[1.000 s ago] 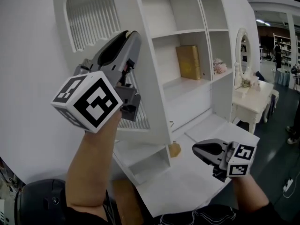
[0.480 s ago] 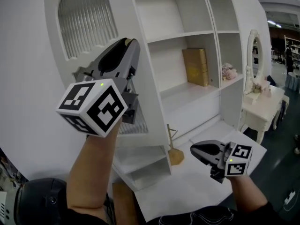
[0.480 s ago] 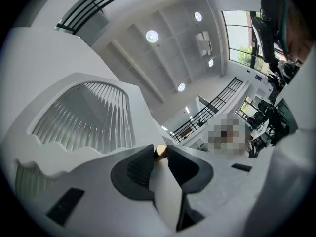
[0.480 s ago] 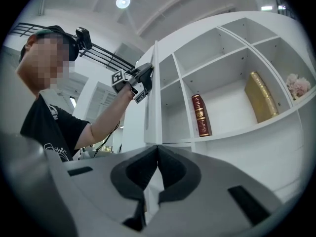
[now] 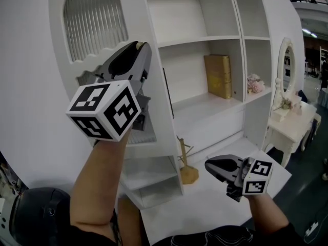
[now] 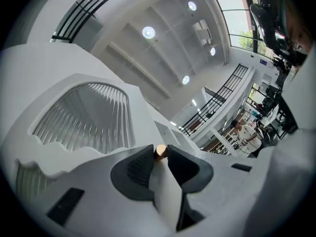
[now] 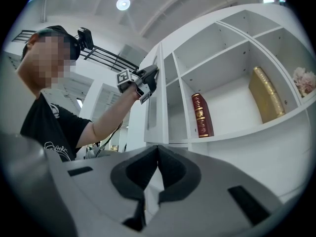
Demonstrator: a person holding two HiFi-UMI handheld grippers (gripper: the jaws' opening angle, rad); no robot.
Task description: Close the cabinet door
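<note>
White cabinet door point(image 5: 134, 14), with an arched ribbed glass pane point(image 5: 95, 19), stands open, swung out from the cabinet's point(image 5: 205, 37) left side so its free edge faces the head camera. Small round tan knob point(image 6: 160, 151) sits on that door near the free edge. Left gripper point(image 6: 159, 153): jaws closed on the knob, one pad on each side of it, the door's white edge running down between the jaws; arm raised, marker cube toward the head camera. Right gripper point(image 7: 158, 149): jaws together, tips touching, nothing between them; held low, well apart from the door, over the white desktop point(image 5: 205, 209) at the cabinet's foot. Seen from the right gripper view, the door is nearly edge-on, sticking out from the cabinet front with the left gripper on it. Cabinet interior: open white shelves. Red book point(image 7: 202, 115) upright on the middle shelf near the left compartment wall. Gold book point(image 5: 218, 76) upright on the same shelf, further right. Pink flowers point(image 5: 254, 83) in the next compartment to the right. Small wooden stand point(image 5: 187, 172) on the desktop just beside the door's lower corner, between the door and the right gripper. White dressing table point(image 5: 287, 119) with an oval mirror point(image 5: 288, 68) right of the cabinet.
</note>
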